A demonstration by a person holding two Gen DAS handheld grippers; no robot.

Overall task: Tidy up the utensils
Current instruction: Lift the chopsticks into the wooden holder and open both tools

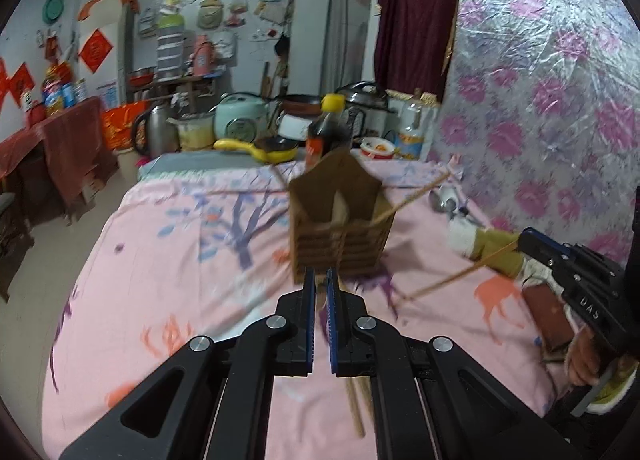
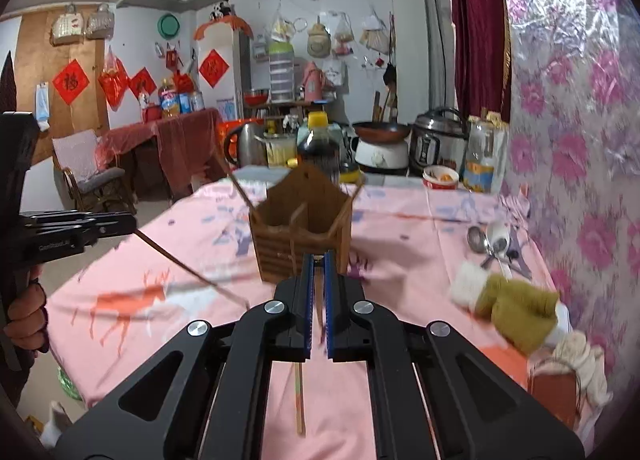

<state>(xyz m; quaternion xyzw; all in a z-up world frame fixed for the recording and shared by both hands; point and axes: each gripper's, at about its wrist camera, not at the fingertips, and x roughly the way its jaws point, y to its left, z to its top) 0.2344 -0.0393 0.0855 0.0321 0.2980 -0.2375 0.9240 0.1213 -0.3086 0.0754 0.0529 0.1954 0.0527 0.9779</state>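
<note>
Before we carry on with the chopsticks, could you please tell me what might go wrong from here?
1. Each gripper, left and right, pinches a thin wooden chopstick off-centre; a long free end could swing and slip out.
2. A swinging stick could knock the slatted brown wooden utensil holder, which already holds chopsticks.
3. The dark sauce bottle with a yellow cap stands just behind the holder and might tip.

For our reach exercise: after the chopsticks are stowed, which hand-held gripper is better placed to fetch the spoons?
Right, probably. The spoons lie right of the holder, by the wall, nearer the right hand-held gripper; the left hand-held gripper sits left of the holder.
</note>
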